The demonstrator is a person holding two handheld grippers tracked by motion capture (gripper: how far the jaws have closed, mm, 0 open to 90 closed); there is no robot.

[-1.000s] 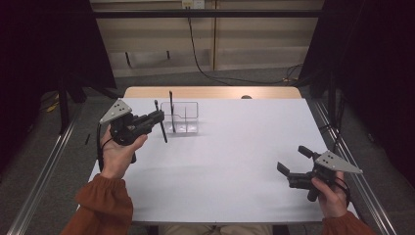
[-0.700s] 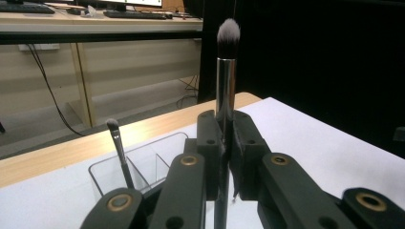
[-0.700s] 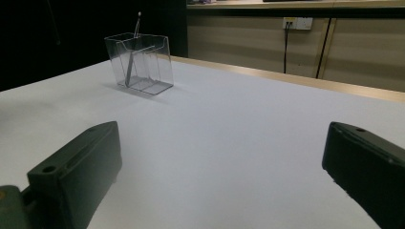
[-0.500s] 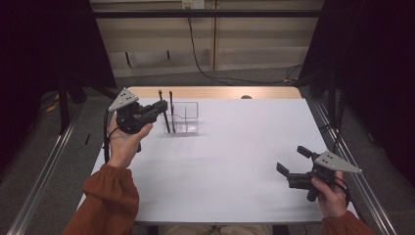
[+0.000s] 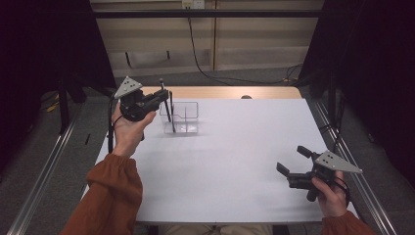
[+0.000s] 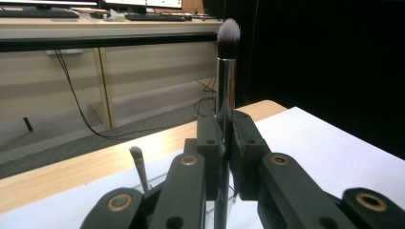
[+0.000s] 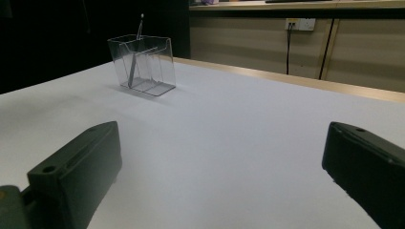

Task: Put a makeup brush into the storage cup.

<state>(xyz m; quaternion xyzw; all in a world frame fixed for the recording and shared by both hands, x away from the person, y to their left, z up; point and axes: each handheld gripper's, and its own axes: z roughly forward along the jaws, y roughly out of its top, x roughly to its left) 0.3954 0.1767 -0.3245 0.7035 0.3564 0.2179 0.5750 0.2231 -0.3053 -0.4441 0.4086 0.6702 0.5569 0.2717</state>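
Note:
A makeup brush (image 6: 225,90) with a silver ferrule and grey-white bristles stands upright, and my left gripper (image 6: 224,121) is shut on its handle. From above, this gripper (image 5: 161,98) hovers at the table's back left, just left of a clear plastic organizer (image 5: 188,117), with the held brush (image 5: 164,100) beside the organizer's left wall. A second thin brush (image 5: 172,111) leans inside the organizer (image 7: 143,64). My right gripper (image 5: 292,159) rests low near the front right edge, open with nothing between its jaws (image 7: 219,167).
A white sheet (image 5: 230,156) covers the table, with a wooden strip (image 5: 230,92) along the far edge. Metal rails (image 5: 342,147) run beside both long sides. A wall with a cable and socket stands behind.
My left hand has lifted and carried the brush farther back and slightly right, closer to the organizer, and the brush stands more upright. The right hand has stayed put.

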